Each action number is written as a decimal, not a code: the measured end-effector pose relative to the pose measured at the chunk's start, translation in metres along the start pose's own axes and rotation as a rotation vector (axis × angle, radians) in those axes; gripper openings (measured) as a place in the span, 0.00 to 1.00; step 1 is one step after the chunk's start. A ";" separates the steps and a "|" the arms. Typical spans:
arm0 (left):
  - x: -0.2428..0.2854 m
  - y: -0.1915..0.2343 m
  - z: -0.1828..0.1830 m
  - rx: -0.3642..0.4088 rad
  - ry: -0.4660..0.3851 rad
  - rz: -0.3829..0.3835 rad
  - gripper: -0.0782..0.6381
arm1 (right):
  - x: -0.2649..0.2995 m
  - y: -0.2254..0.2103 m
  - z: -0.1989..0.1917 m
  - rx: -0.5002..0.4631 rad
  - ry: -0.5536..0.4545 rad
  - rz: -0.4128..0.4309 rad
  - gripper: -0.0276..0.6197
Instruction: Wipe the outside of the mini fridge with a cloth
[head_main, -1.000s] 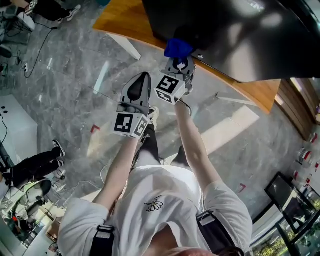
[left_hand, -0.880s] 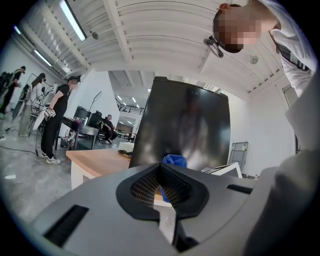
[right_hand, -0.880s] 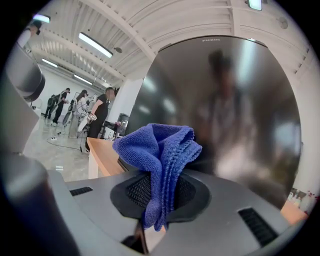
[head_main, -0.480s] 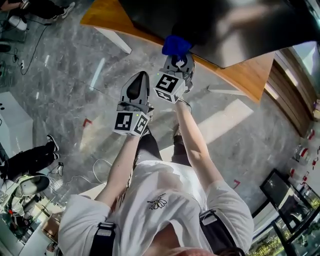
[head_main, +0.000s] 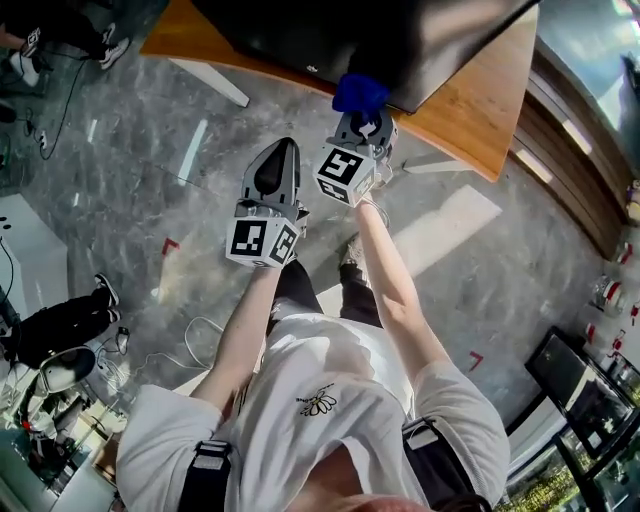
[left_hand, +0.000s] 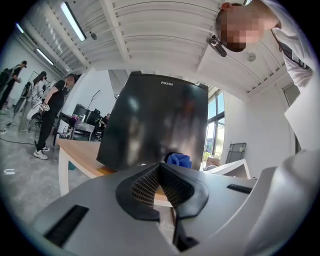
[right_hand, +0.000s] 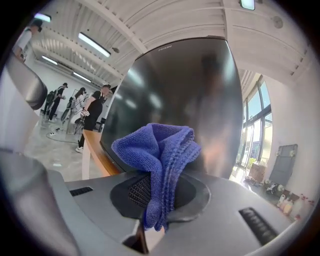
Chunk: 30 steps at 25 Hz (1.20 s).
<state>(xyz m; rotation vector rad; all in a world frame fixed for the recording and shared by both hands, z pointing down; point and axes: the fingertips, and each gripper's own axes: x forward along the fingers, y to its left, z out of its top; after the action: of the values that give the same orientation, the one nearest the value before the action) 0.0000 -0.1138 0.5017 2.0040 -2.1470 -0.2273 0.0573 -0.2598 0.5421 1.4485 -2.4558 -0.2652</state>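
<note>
The black, glossy, box-shaped mini fridge (head_main: 400, 40) stands on a light wooden table (head_main: 480, 110). Its panels are flat, hard and mirror-like, and its corners are square. It is judged heavy and rigid, so it is unlikely to shift under light wiping pressure. The smooth finish will probably show smears and scratches readily.

The grey left gripper (left_hand: 159, 172) hangs below and in front of the fridge, short of its face. Its ribbed black pads are pressed together with nothing between them.

To its right, the grey right gripper (head_main: 362, 130) points at the fridge's lower front edge. Its jaws pinch a blue, looped-pile microfibre cloth (right_hand: 157, 150) across a fold. A bunched crown stands proud of the jaw tips towards the fridge. A short tail hangs below the pads. The cloth sits at the lower edge of the fridge's face; actual contact cannot be confirmed.

The cloth is judged light, limp and compressible. It is best held mid-fold, as here, so that only fabric, not the hard jaws, meets the glossy panel.
</note>
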 end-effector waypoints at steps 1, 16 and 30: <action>0.003 -0.007 -0.001 0.003 0.001 -0.010 0.12 | -0.003 -0.007 -0.003 0.001 0.003 -0.007 0.15; 0.024 -0.078 -0.011 0.028 0.026 -0.112 0.12 | -0.033 -0.095 -0.037 0.028 0.034 -0.111 0.15; 0.007 -0.091 0.055 0.087 -0.088 -0.075 0.12 | -0.096 -0.114 0.078 0.235 -0.145 -0.074 0.15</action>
<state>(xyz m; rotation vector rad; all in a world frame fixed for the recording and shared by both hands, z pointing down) 0.0741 -0.1284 0.4267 2.1632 -2.1714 -0.2417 0.1699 -0.2291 0.4215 1.6722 -2.6250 -0.1017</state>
